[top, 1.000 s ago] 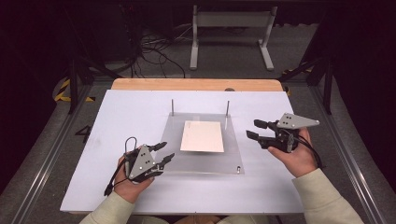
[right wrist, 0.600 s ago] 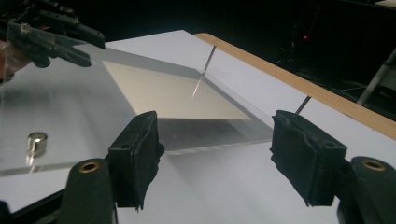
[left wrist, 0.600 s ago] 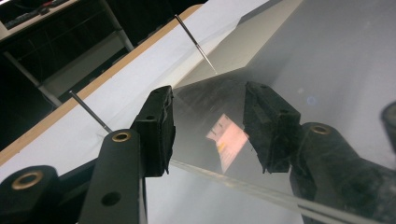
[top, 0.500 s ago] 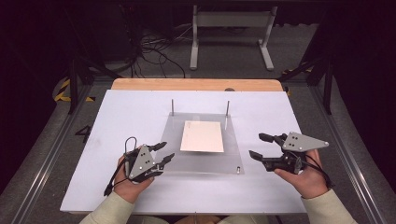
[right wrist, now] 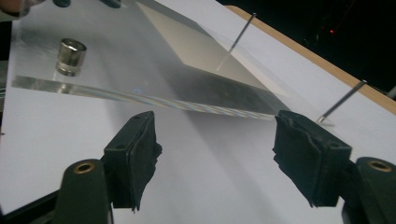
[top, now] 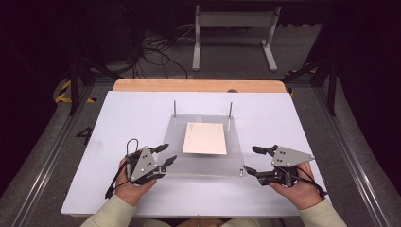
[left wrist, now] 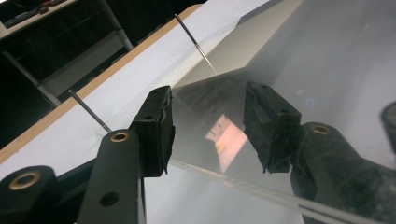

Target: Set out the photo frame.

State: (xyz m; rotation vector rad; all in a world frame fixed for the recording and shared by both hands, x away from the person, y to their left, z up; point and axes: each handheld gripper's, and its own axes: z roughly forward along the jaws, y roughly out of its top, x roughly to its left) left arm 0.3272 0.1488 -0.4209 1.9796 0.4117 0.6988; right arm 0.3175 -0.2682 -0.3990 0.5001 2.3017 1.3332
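Card lies on the clear plate; left claw and right claw flank the plate, both open and empty, the right's jaws just widened; no grasp begun yet

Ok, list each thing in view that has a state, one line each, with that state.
left gripper: jaws open, at the clear plate's left edge, nothing clamped.
right gripper: jaws have just been opening, nothing between them, near the plate's right front corner.
clear plate: lying flat on the white board.
white card: flat on the plate.
two thin pins: standing upright at the plate's far edge.
short metal stud: upright on the plate's corner.
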